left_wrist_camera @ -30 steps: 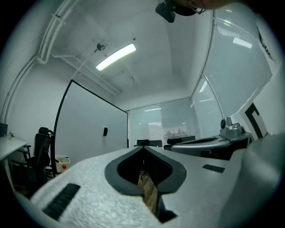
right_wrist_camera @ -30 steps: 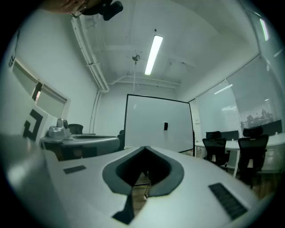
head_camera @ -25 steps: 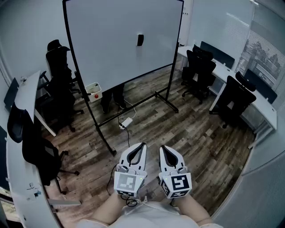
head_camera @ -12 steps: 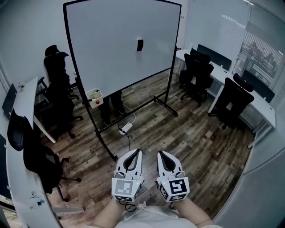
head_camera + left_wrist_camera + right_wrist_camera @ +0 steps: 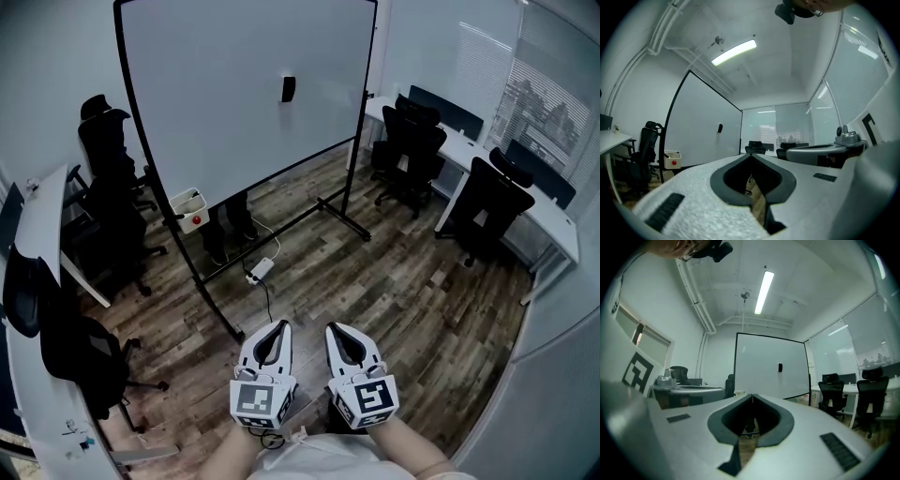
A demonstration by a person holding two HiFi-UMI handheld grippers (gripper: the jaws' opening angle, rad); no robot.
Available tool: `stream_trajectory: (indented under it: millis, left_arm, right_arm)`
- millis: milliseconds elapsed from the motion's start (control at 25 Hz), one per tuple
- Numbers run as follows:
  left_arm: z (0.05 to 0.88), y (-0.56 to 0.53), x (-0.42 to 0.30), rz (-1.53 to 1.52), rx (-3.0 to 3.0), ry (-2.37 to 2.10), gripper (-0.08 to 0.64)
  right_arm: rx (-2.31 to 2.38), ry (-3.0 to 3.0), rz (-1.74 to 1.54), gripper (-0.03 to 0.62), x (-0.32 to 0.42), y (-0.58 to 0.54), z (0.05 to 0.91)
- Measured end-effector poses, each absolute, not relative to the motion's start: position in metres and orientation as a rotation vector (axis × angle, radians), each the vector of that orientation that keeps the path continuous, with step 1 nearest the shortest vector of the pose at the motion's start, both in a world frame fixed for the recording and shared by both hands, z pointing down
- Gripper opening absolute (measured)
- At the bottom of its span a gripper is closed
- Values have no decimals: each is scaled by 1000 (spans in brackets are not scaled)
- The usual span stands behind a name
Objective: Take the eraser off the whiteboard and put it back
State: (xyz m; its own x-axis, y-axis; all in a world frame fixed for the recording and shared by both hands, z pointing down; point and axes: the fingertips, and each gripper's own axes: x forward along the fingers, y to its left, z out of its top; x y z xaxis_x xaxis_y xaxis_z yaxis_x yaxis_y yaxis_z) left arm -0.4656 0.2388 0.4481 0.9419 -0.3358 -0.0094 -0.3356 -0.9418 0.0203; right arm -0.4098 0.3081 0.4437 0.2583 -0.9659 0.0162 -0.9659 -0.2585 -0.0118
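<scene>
I'd say this is only the approach. The eraser (image 5: 288, 89) sits high on the whiteboard (image 5: 216, 103), well apart from both tools, so the next move calls for walking up and reaching out. The left gripper (image 5: 274, 325) is clenched on nothing. The right gripper (image 5: 339, 328) is the same, tips together and empty.

eraser (image 5: 288, 89): tiny dark block on whiteboard (image 5: 234, 94), shape detail unreadable in all views
person behind whiteboard: only legs (image 5: 232, 217) show below board, rest hidden
white box (image 5: 190, 208) on whiteboard stand: contents too small to tell
bench (image 5: 45, 217) at left: cut by head view edge
forearms behind left claw (image 5: 278, 324) and right claw (image 5: 334, 327): cut by head view bottom edge
left gripper view: right claw body blocks right side of room
</scene>
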Motion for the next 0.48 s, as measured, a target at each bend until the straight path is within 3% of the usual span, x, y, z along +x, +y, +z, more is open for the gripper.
stream_trajectory:
  millis: [480]
  left_arm:
    - [433, 159, -328, -20, 3083, -740, 17]
  right_arm:
    - [2389, -2095, 11, 28, -258, 220, 436]
